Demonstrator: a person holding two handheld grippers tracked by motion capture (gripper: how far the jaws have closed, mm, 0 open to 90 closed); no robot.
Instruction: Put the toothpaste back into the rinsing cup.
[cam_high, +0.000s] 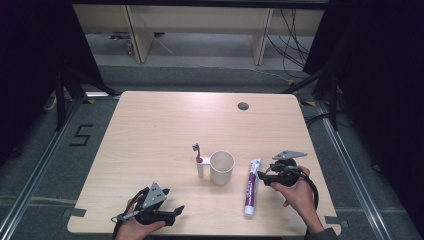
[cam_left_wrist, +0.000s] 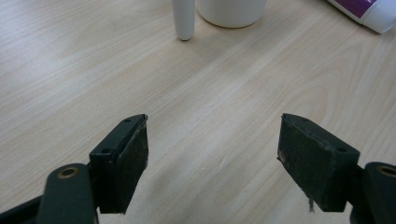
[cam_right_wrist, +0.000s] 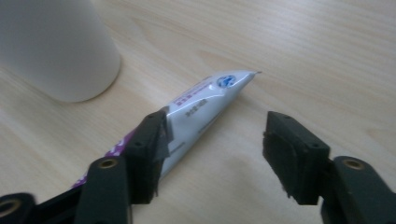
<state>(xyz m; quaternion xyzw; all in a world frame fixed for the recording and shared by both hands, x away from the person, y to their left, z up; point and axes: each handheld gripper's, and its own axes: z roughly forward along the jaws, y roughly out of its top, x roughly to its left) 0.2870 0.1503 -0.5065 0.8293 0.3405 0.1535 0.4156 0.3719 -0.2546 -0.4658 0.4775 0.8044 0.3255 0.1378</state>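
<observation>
The white-and-purple toothpaste tube (cam_high: 252, 186) lies flat on the pale wooden table (cam_high: 160, 125), just right of the white plastic cup (cam_high: 221, 167) with its toothbrush holder. The right gripper (cam_high: 266, 178) stands over the tube's flat end, jaws apart and gripping nothing. The left gripper (cam_high: 172, 212) rests open, well clear. Next, I'd judge: close squarely across the tube.
</observation>
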